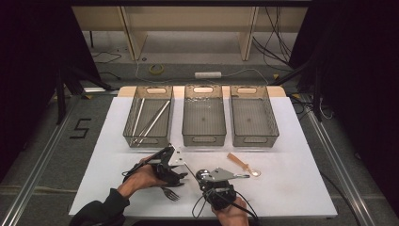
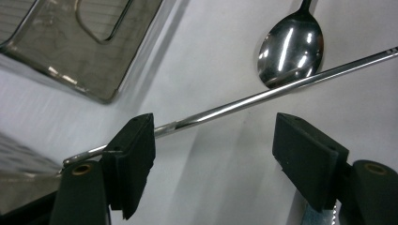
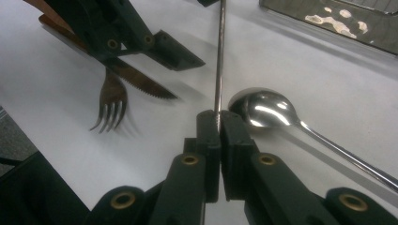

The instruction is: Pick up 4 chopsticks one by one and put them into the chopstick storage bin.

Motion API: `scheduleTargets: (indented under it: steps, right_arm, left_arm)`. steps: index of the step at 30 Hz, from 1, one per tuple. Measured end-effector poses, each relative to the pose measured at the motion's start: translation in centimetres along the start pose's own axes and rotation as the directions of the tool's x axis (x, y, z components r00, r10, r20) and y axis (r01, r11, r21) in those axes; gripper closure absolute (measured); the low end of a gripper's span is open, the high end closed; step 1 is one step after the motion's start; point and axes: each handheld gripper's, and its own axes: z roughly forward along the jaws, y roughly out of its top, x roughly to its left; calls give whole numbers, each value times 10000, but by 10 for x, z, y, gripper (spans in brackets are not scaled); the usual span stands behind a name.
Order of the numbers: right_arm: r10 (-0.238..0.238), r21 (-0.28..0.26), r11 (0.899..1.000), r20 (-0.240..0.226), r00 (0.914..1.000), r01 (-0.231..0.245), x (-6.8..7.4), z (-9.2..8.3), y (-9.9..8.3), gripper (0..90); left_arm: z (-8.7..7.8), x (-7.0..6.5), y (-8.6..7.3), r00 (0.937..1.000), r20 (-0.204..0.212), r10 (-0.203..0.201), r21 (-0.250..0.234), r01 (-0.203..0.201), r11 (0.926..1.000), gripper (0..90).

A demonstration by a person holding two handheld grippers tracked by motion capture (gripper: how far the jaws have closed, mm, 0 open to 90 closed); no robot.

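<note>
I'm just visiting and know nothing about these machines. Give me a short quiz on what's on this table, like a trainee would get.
1. True or false: the right tool is shut on a thin metal rod.
2. How many bins stand on the table?
3. The left tool has its jaws: A apart, B pressed together, C out of sight.
Key: 1 true; 2 three; 3 A.

High view: overhead from the person's side, facing forward and down on the surface (image 1: 291,141). Both tool cams: very close, low, looking along their jaws; both share spoon (image 2: 291,49) and metal rod (image 3: 218,56).
</note>
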Motion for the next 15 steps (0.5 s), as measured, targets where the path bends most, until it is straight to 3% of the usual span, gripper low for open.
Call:
scheduleTargets:
  steps: [5,15]
  right_arm:
    - [-30,31,10000,1,10000,30,0,-2,1,878]
    - [-22,7,10000,-91,10000,22,-3,-5,4,878]
  left_arm:
    - [5,-1,5,9987,274,421,60,-423,9991,301]
    - [13,0,9,9943,345,1006,142,-1011,9948,321]
